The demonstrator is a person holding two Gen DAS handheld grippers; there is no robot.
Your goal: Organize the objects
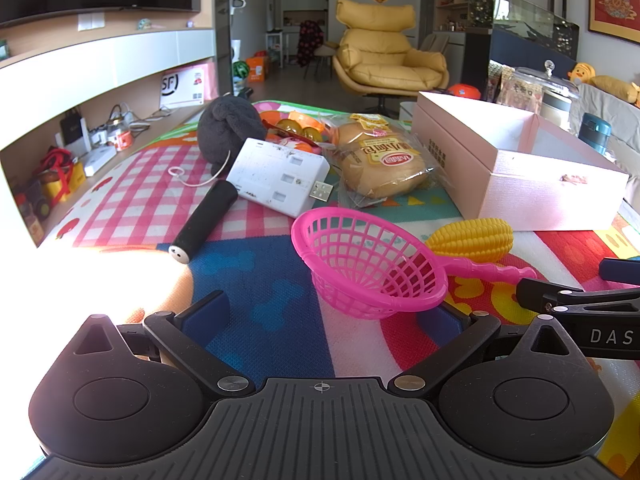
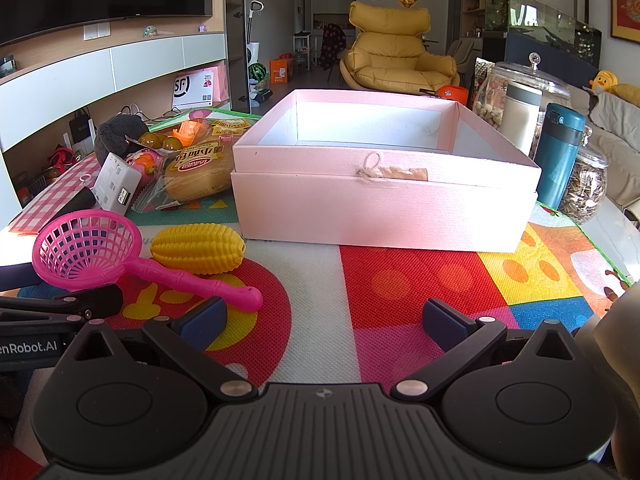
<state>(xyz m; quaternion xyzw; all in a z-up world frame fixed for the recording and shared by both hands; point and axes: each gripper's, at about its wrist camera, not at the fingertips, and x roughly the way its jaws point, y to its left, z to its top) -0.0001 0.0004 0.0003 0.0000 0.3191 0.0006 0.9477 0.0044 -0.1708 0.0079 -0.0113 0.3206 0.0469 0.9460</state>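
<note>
An open, empty pink box point(image 2: 384, 204) stands on the colourful mat, also in the left wrist view point(image 1: 516, 168). A pink toy strainer point(image 1: 372, 264) point(image 2: 88, 248) and a yellow toy corn point(image 1: 472, 238) point(image 2: 198, 248) lie in front of it. Behind are a packaged bread point(image 1: 380, 160) point(image 2: 198, 168), a white power strip point(image 1: 276, 176) point(image 2: 116, 184), a black cylinder point(image 1: 204, 220), a dark plush point(image 1: 228, 128) point(image 2: 116, 132) and small orange toys point(image 1: 296, 120). My left gripper point(image 1: 332, 312) is open and empty just before the strainer. My right gripper point(image 2: 324, 320) is open and empty over the mat.
Glass jars point(image 2: 516, 92), a teal flask point(image 2: 558, 152) and a seed jar point(image 2: 588, 184) stand right of the box. A shelf unit point(image 1: 80, 136) runs along the left. A yellow armchair point(image 2: 396, 60) sits behind. The table edge point(image 2: 616, 232) is at the right.
</note>
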